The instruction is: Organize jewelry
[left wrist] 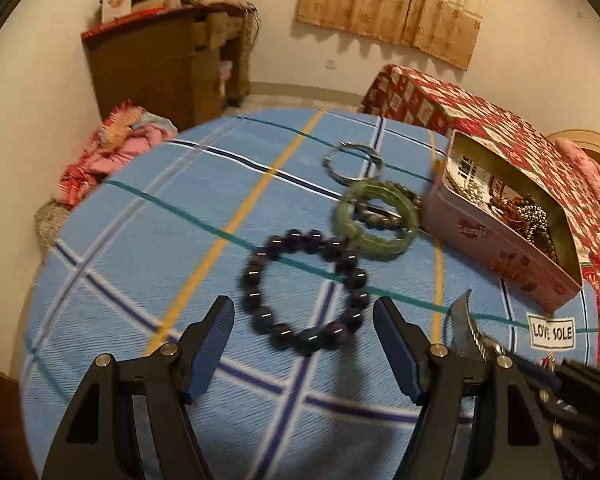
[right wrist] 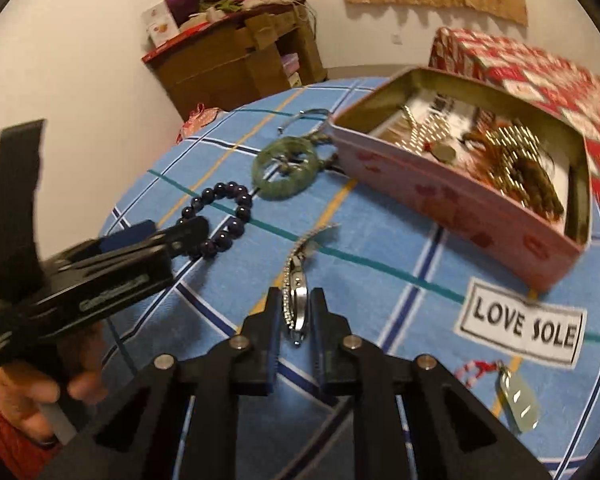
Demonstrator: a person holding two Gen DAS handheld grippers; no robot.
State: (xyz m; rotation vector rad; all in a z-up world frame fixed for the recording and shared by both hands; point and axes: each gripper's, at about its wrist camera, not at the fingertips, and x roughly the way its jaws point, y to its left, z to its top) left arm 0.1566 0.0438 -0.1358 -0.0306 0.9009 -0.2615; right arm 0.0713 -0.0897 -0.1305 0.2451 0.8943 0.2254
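A dark purple bead bracelet lies on the blue checked cloth, just ahead of my open left gripper. A green jade bangle and a thin metal bangle lie beyond it. A pink tin box at the right holds several pieces of jewelry. My right gripper is shut on a silver watch, held above the cloth. The bead bracelet, jade bangle and tin box also show in the right wrist view. The left gripper shows there at the left.
A pale green pendant on a red cord lies on the cloth near the "LOVE SOLE" label. A red patterned bedspread lies behind the box. A wooden cabinet stands at the far wall.
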